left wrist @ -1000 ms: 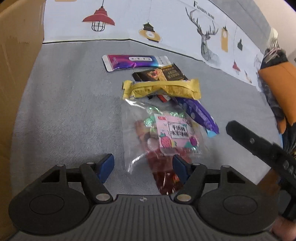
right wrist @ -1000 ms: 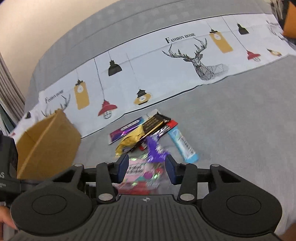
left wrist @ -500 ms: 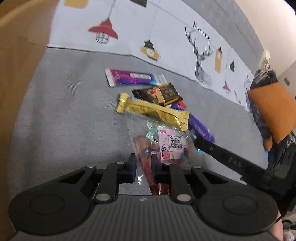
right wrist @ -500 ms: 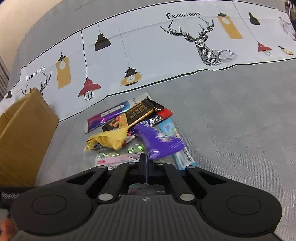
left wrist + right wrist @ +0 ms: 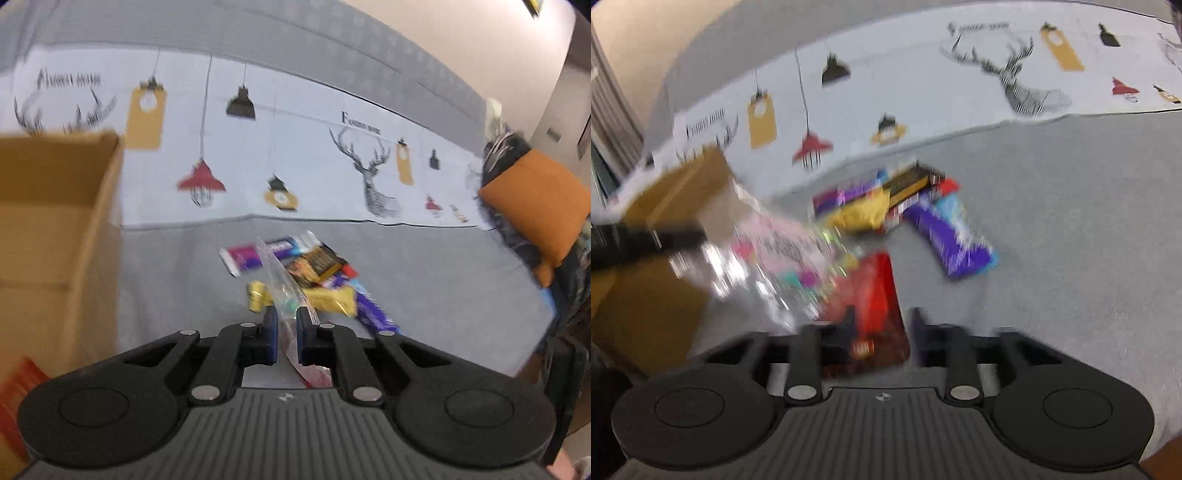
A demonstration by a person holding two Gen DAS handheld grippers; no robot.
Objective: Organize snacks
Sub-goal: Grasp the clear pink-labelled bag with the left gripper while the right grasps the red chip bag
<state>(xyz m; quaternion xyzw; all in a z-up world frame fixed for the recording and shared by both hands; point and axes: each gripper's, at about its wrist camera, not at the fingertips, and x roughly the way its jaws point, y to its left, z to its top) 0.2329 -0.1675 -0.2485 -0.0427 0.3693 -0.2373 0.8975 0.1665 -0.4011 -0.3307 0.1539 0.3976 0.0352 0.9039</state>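
Grey sofa [image 5: 1071,221]; blurred clear bag [image 5: 775,258], contents unreadable.

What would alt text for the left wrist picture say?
The left gripper pinches a clear snack bag over a grey sofa. Wrapped snacks lie piled beyond it, and a cardboard box stands at left.

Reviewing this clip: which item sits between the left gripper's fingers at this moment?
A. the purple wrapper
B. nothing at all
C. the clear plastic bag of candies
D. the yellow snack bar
C: in the left wrist view the left gripper is closed on the edge of the clear plastic bag, which rises up in front of the snack pile, while the yellow snack bar lies on the grey surface beyond.
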